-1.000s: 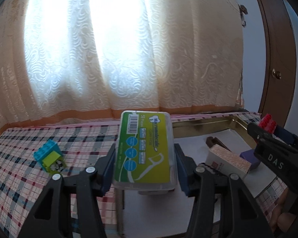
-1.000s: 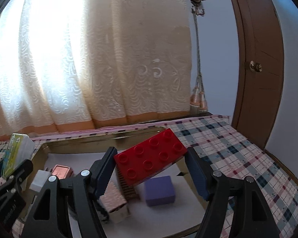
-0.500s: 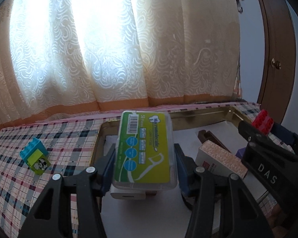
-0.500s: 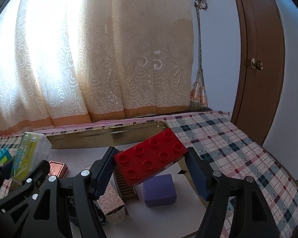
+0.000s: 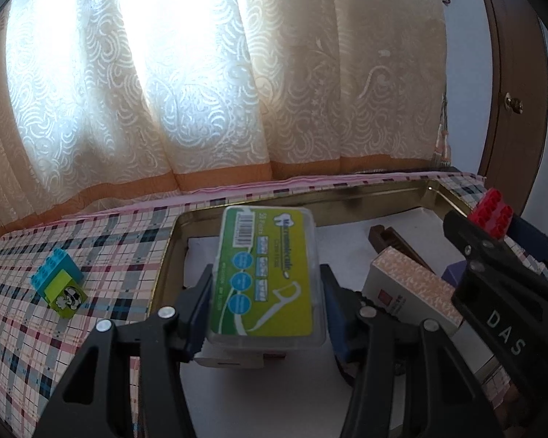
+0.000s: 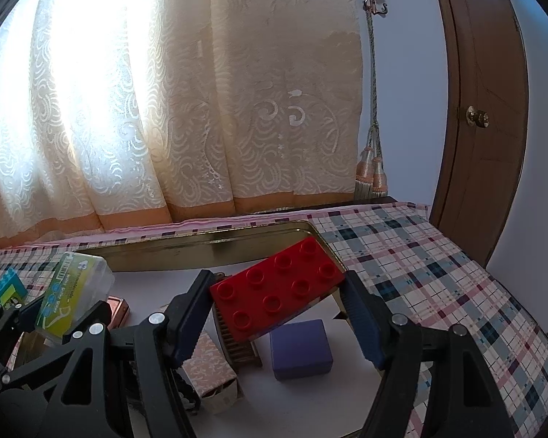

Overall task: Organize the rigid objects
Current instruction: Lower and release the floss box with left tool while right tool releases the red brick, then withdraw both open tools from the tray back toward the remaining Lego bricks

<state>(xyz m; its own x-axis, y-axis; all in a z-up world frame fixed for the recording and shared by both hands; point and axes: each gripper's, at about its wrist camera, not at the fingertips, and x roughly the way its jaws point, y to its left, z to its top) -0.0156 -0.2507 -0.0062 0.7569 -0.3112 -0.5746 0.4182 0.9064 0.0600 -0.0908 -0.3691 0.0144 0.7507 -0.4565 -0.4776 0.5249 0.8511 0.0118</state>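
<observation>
Lace curtains glow behind a desk [image 5: 14, 332] spread with checked cloth, on which a gold-rimmed metal tray [image 6: 201, 252] with a white floor already holds several things.

The left hand-held gripper [image 5: 266, 303] is clamped on a clear plastic floss-pick box with a green and yellow label [image 5: 266, 273], hanging over the tray's left end. The right hand-held gripper [image 6: 277, 301] pinches a red eight-stud building brick [image 6: 279, 288] by its corners, tilted, above a purple block [image 6: 299, 345] and a brown comb [image 6: 237, 346].

Judged risks: the brick's skewed corner grip could let it twist out and knock the purple block; the two grippers sit close together, so lowering both at once may make them collide; the floss box could land on the pale item beneath it.

That item is mostly hidden by the box. A patterned pink carton [image 5: 416, 292] is partly covered by the grippers. Outside the tray a blue and green toy brick [image 5: 60, 286] waits on the cloth.
</observation>
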